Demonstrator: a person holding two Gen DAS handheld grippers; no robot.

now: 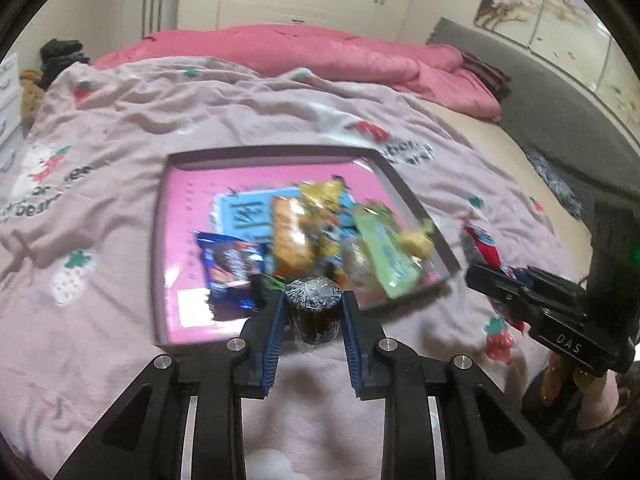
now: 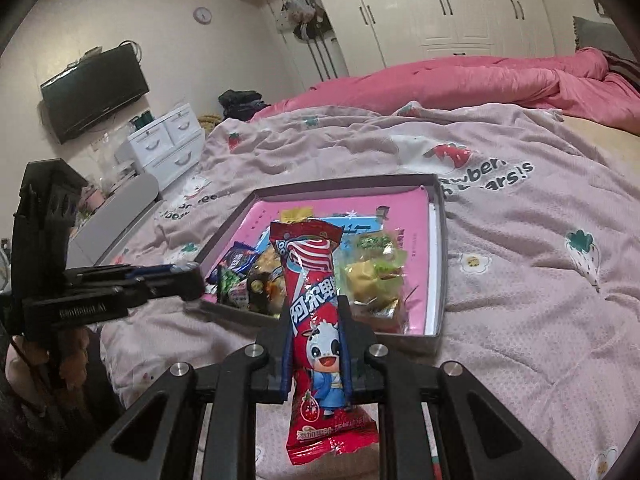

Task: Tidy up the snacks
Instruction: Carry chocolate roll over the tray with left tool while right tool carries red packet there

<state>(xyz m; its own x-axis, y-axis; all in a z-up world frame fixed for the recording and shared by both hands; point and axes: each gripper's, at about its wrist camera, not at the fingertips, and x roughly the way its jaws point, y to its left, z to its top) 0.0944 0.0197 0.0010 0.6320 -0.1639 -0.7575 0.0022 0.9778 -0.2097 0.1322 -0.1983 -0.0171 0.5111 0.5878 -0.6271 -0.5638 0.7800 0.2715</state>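
1. as the left wrist view looked down along its own fingers, the left gripper (image 1: pixel 313 312) was clamped on a small dark cup-shaped snack (image 1: pixel 313 307) with a crinkled clear top, one blue pad (image 1: pixel 274 344) pressed to each side of it.
2. past that snack lay a shallow grey-rimmed tray (image 1: pixel 161 240) with a pink floor, resting on a pink strawberry-print bedspread (image 1: pixel 120 120).
3. inside the tray sat a loose pile of snacks, blurred in this view: a blue packet (image 1: pixel 230 266) at the near left, an orange packet (image 1: pixel 292 236) in the middle and a pale green packet (image 1: pixel 386 256) to the right.
4. at the right edge, just beside the tray's right wall, the right gripper (image 1: pixel 486 276) came in side-on with a red wrapper (image 1: pixel 482 246) showing at its tip.
5. in the right wrist view, the right gripper (image 2: pixel 315 312) was pinching a long red candy packet (image 2: pixel 316 320) printed with a cartoon cow; the packet stood upright between the fingers, its top end over the near part of the tray (image 2: pixel 438 264).
6. the pile in the tray showed more sharply here, with yellow-green wrapped sweets (image 2: pixel 372 276) on the right and the blue packet (image 2: pixel 236 262) on the left.
7. the left gripper (image 2: pixel 188 270) reached in from the left, its tip at the tray's near left corner; what it held could not be made out from this side.
8. a folded pink quilt (image 2: pixel 440 80) lay across the far side of the bed.
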